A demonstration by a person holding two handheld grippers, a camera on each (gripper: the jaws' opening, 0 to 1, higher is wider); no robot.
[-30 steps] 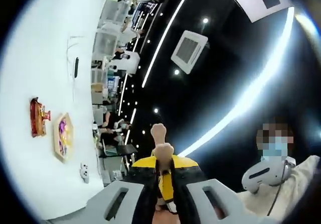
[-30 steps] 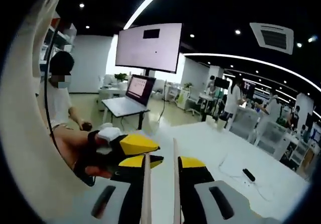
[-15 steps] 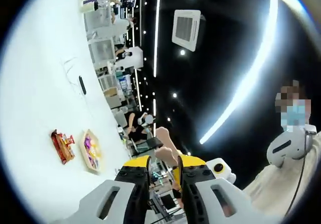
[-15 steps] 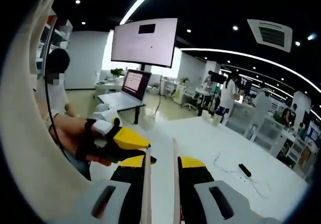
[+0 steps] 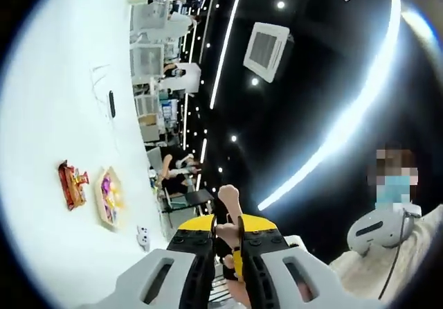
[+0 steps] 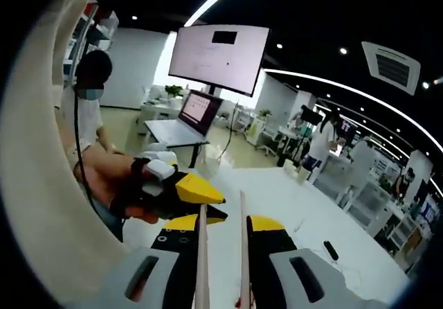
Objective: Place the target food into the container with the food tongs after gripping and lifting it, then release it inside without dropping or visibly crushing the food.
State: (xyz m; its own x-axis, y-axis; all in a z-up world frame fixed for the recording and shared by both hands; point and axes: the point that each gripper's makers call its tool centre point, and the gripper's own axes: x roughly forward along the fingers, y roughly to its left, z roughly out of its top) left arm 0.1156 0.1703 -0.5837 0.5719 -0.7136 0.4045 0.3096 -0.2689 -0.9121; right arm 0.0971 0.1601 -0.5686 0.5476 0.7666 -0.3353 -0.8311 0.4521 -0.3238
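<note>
My left gripper (image 5: 228, 234) points up toward the ceiling, shut on a pale tan knobbly piece of food (image 5: 227, 210) that sticks out past its yellow jaw tips. Far off to the left, on the white table (image 5: 48, 101), lie a hexagonal tray (image 5: 109, 197) with colourful contents and a red packet (image 5: 73, 184). My right gripper (image 6: 221, 229) is shut on the food tongs (image 6: 202, 253), whose two thin arms run parallel with a gap between them. The left gripper (image 6: 196, 201), held by a gloved hand (image 6: 135, 191), hangs just left of the tongs.
A black remote (image 5: 111, 103) and a thin cable lie on the table, the remote (image 6: 331, 250) also showing at the right. A small white device (image 5: 143, 236) sits near the tray. A seated person (image 6: 86, 115), a laptop desk (image 6: 176, 132) and a big screen (image 6: 218, 56) stand beyond.
Both views have swung with the hands. The left gripper still holds the tan piece and the right still holds the tongs. The left gripper stays just left of the tongs.
</note>
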